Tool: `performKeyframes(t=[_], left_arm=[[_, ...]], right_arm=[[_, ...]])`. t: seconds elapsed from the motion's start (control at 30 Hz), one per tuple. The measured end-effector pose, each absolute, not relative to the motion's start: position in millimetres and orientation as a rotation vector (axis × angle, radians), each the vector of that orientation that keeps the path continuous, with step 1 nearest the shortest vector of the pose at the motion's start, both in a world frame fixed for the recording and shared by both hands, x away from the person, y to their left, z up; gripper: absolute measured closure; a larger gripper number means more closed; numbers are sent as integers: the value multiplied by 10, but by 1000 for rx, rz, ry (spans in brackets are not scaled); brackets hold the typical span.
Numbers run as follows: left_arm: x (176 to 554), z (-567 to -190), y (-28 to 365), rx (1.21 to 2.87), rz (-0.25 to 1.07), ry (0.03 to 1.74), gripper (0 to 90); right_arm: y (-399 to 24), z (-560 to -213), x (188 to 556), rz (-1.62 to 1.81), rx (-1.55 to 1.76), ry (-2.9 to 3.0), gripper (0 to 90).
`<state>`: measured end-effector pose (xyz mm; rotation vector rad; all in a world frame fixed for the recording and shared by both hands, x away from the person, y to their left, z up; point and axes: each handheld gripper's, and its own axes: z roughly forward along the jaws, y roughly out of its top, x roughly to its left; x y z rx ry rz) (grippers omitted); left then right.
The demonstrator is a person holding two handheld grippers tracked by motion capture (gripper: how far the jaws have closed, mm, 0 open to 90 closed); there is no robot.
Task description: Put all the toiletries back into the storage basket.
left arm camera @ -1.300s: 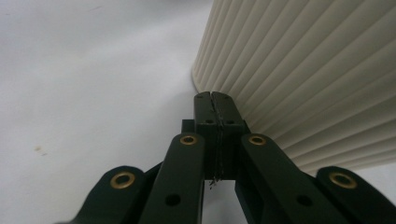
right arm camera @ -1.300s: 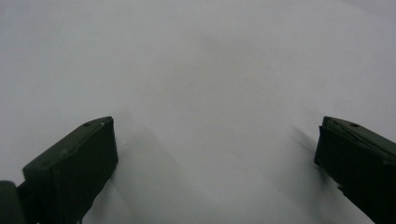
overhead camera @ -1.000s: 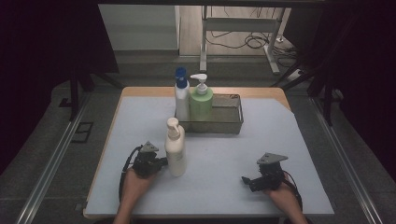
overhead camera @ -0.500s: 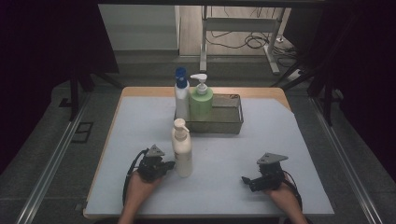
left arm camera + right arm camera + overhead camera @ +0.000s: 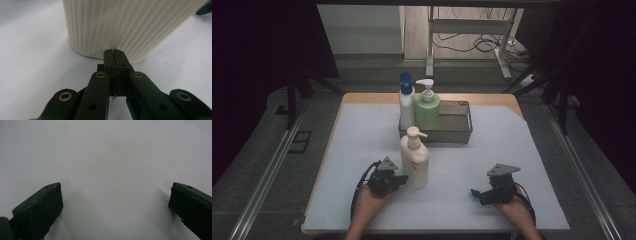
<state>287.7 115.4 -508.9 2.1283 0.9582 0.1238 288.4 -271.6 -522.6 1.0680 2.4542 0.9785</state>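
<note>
Cream pump bottle (image 5: 414, 159) upright on the surface (image 5: 362, 130), touching the tips of the left claw (image 5: 398, 179), just beyond them. Left claw pinched fully together, nothing between the jaws, tips pressed against the ribbed base of the bottle (image 5: 120, 27) in the left gripper view: a nudge, likely, not a grasp. Farther out past the bottle, wire basket (image 5: 462, 131) with a green pump bottle (image 5: 427, 110) and a blue-capped white bottle (image 5: 406, 102) at its left end, right half free. Right claw (image 5: 477, 194) well apart to the side, spread wide, holding nothing, low over bare surface. Judged: two bottles stowed, third not yet; proper grip, lift and placing in the basket all left.
</note>
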Motion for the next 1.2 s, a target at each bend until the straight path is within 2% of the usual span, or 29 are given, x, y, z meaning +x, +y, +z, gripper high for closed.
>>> performKeyframes(t=[0.33,0.5,0.67,0.77,1.0,1.2], left_arm=[[2913,-5127,995,2148,125,934,888],[2880,-5091,1026,2154,152,935,831],[2819,-5028,1114,2145,192,954,709],[2776,-5013,1160,2146,213,960,629],[2666,-5018,1253,2146,254,983,470],[2568,-5066,1379,2136,270,1034,293]], right_arm=[[-2717,-5226,2884,978,1066,2455,0],[-2716,-5222,2886,976,1069,2457,0],[-2720,-5207,2885,971,1073,2461,7],[-2730,-5168,2877,973,1060,2472,50],[-2734,-5086,2862,1001,1045,2465,42],[-2663,-5022,2836,1018,1012,2481,17]])
